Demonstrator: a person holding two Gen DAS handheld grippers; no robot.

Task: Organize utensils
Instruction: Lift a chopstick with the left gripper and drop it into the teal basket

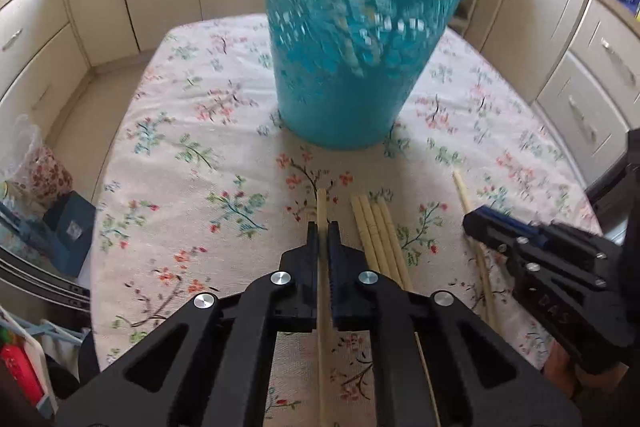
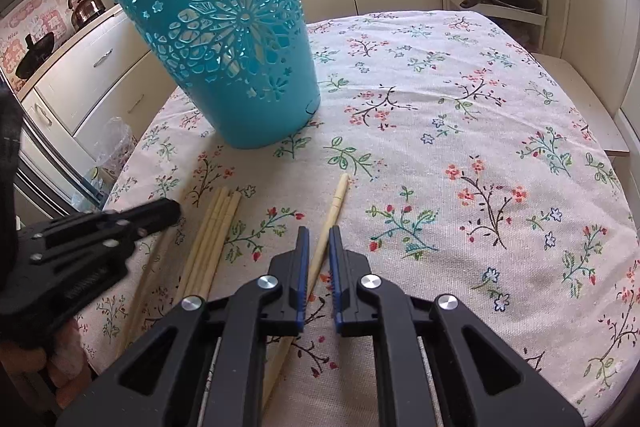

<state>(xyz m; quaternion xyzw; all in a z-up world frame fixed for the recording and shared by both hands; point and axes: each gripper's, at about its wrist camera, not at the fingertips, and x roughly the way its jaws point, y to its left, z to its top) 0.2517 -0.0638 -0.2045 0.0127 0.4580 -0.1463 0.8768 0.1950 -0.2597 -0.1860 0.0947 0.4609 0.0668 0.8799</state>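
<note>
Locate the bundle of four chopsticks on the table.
The four chopsticks lie side by side on the floral tablecloth, in front of the teal basket, just right of the left tongs.

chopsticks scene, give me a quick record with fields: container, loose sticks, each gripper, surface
container: teal plastic cut-out basket, upright on the table
loose sticks: four pale wooden chopsticks lying side by side
left gripper: shut on a single pale chopstick
right gripper: nearly shut, not gripping; another pale chopstick lies on the cloth under its jaws
surface: floral tablecloth
</note>
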